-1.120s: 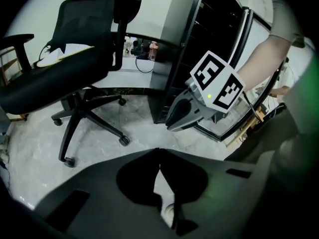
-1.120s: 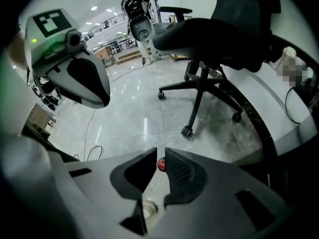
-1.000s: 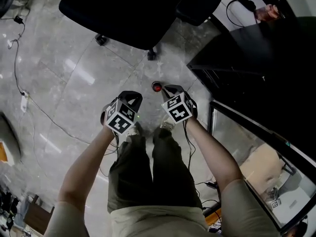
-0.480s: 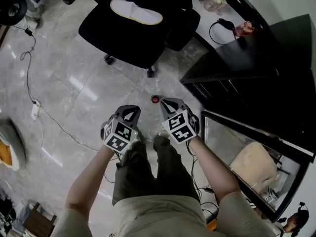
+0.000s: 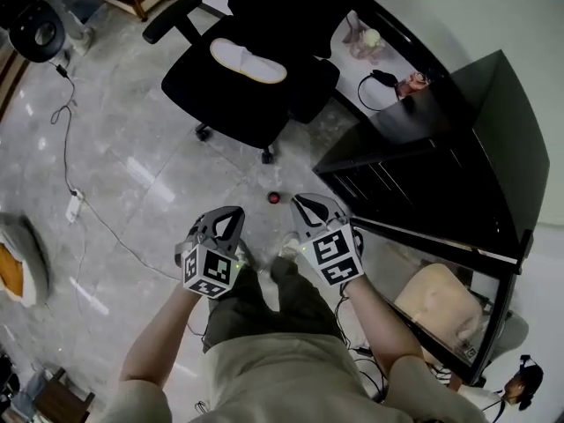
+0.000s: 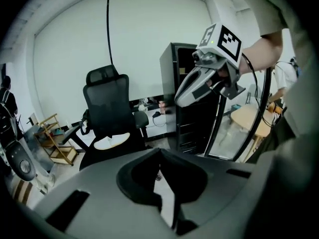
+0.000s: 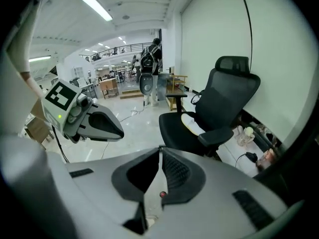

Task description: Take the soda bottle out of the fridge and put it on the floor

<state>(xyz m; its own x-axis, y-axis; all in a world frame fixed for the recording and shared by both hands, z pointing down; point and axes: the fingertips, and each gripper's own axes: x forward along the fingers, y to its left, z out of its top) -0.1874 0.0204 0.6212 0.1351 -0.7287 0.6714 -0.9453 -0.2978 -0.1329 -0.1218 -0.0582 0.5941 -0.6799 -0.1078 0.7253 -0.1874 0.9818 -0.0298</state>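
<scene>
Bottle [image 5: 274, 198] on the floor, both claws empty

Only its red cap shows, out in front of the fridge [image 5: 458, 183]. The left claw [image 5: 231, 213] and right claw [image 5: 306, 204] hover nearer the fridge, pinched closed on nothing. A careless step could topple the bottle.

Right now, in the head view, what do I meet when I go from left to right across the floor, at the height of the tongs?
Power strip → left tongs → red cap → right tongs → fridge
</scene>
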